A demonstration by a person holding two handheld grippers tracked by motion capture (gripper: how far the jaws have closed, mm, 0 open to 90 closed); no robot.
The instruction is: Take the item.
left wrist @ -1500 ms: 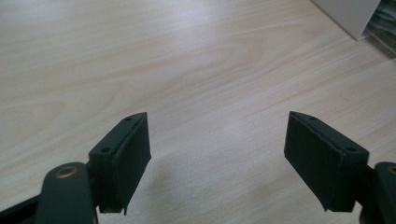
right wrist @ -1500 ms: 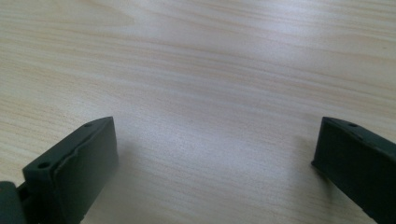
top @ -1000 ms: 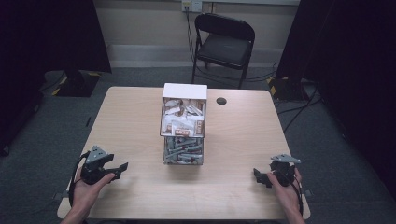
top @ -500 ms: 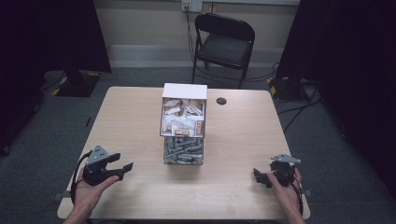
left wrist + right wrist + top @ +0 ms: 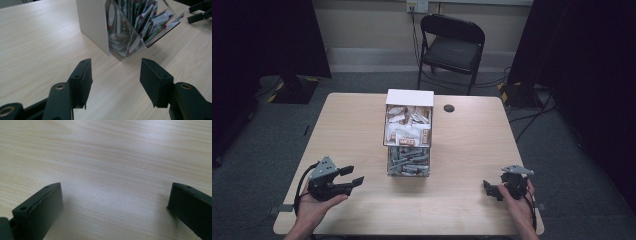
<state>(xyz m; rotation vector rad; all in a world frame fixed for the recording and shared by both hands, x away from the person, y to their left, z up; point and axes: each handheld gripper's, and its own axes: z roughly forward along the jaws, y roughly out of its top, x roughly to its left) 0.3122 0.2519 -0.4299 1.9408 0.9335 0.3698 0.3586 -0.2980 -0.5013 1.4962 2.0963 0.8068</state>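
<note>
Packet dispenser (image 5: 408, 134) stands mid-table (image 5: 472, 150), long axis running away from the person. Left gripper (image 5: 351, 178) sits nearer, jaws spread wide, empty, aimed at its clear corner. Right gripper (image 5: 491, 190), also wide open and empty, rests well apart.

Pale wood-grain table (image 5: 362, 125), white box (image 5: 409, 97), perhaps red-trimmed packets (image 5: 147, 22).

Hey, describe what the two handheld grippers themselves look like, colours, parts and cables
Both the left gripper and right gripper are black, each with two flat, blocky jaws showing small screw holes. A grey three-cornered plate sits on top of each, and a black cable trails from each.
</note>
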